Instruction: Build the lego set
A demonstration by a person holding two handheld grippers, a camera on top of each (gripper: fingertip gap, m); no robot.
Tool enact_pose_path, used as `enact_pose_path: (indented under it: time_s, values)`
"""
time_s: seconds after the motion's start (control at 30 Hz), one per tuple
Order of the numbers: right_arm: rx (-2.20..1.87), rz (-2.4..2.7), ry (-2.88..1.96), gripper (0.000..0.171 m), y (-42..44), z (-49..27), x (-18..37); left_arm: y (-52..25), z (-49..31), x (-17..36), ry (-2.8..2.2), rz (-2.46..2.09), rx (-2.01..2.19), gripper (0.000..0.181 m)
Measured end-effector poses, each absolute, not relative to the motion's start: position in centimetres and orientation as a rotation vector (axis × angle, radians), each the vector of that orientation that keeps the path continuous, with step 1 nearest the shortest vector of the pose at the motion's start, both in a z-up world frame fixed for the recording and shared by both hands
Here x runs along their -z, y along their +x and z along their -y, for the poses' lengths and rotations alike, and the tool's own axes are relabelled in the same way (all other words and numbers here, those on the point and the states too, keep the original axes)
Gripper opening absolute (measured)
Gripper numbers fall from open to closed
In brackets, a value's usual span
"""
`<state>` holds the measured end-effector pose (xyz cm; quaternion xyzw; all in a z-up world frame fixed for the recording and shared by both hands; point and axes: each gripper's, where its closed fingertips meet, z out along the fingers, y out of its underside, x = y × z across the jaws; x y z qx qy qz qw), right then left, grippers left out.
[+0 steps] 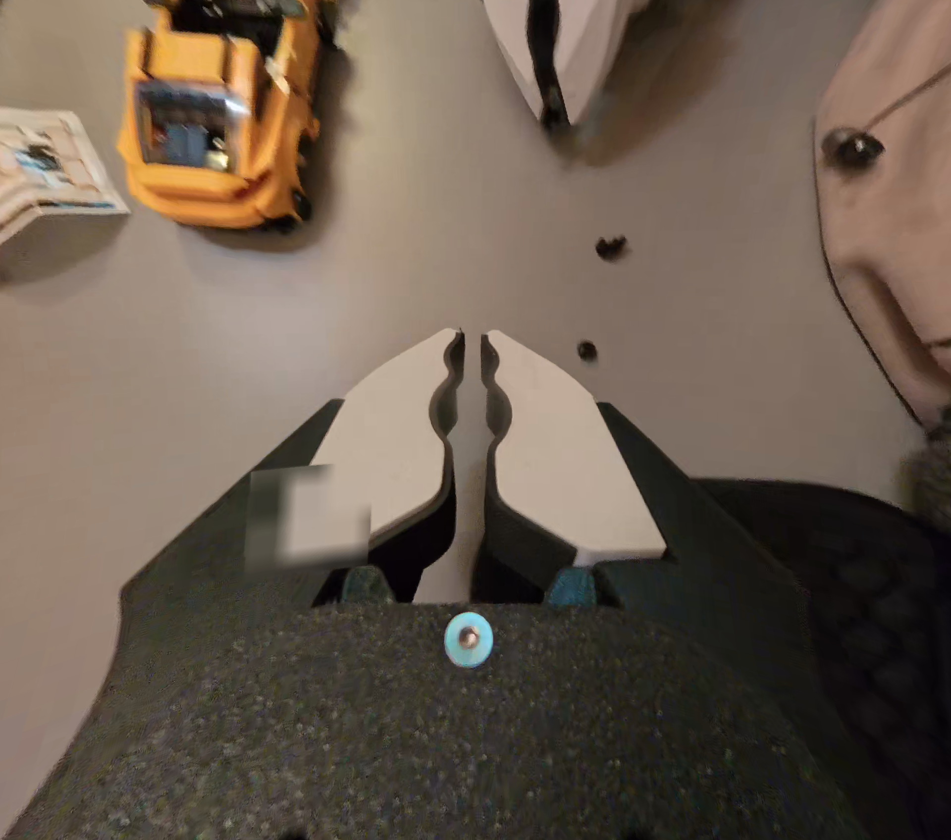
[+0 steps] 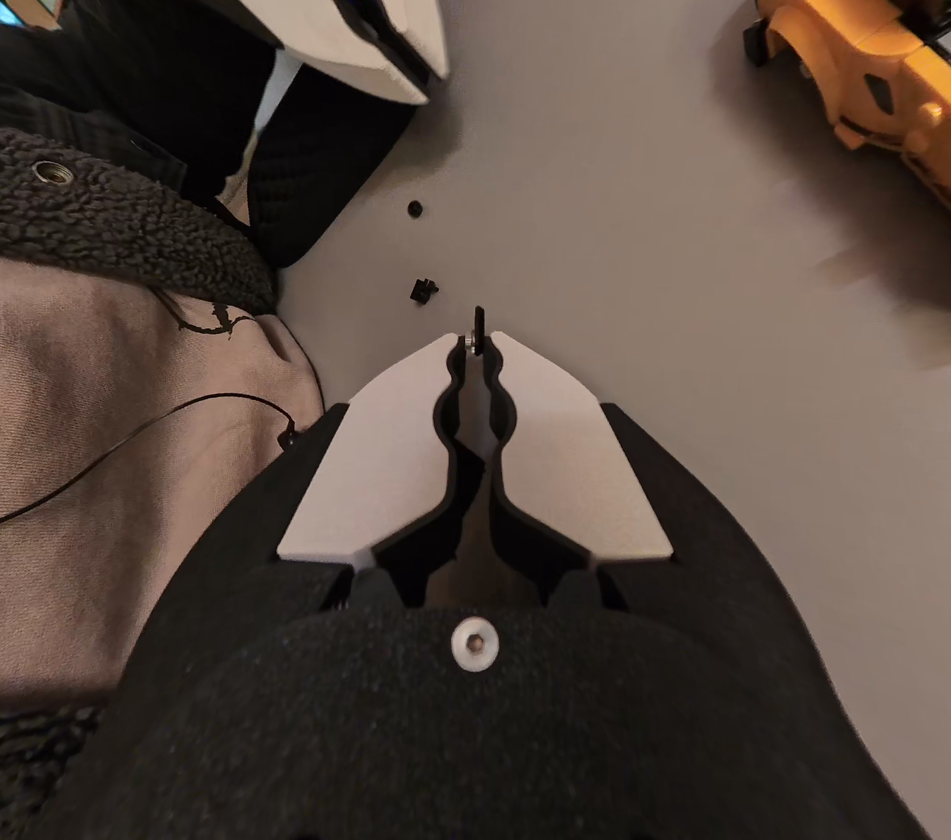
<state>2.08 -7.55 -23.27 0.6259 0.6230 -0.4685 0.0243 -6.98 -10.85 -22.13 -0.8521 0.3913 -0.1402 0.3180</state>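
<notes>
Right gripper (image 2: 474, 335) around black piece (image 2: 478, 330)

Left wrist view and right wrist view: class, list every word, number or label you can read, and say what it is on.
No text can be read.
Booklet: printed pages, too blurred to read.
Orange lego car: pale panel at its far end, blurred; nothing legible.
Pale garment: dark mark, not readable as letters.
Small black lego piece in the right gripper: no writing.

No text can be read; the booklet (image 1: 49, 167) print is blurred
</notes>
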Motion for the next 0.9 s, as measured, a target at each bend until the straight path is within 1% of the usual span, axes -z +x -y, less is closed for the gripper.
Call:
enact_pose_path:
  time_s: [0.17,0.37,0.43,0.5,0.57,0.63,0.9]
  values:
    - [1.432,-1.949,1.917,0.006,2.1,7.4,23.3,-5.0,14.1,23.8,-2.28,-1.155,0.411,0.011]
    - [1.422,-1.969,1.904,0.006,2.2,7.6,23.4,-3.8,14.3,24.5,-2.25,-1.194,0.384,0.014]
    - [1.414,-1.979,1.904,0.006,2.2,7.6,23.4,-3.7,14.1,24.6,-2.238,-1.213,0.37,0.013]
    - [1.411,-1.983,1.902,0.006,2.3,7.6,23.4,-3.6,14.0,24.6,-2.232,-1.228,0.374,0.005]
    - [1.41,-1.983,1.9,0.006,2.4,7.6,23.4,-3.6,13.7,24.7,-2.24,-1.216,0.393,0.001]
    - [1.411,-1.983,1.896,0.006,2.5,7.6,23.4,-3.9,13.1,24.6,-2.248,-1.203,0.382,0.003]
    - [1.43,-1.969,1.886,0.006,2.5,7.5,23.4,-6.1,10.5,23.7,-2.256,-1.049,0.336,0.003]
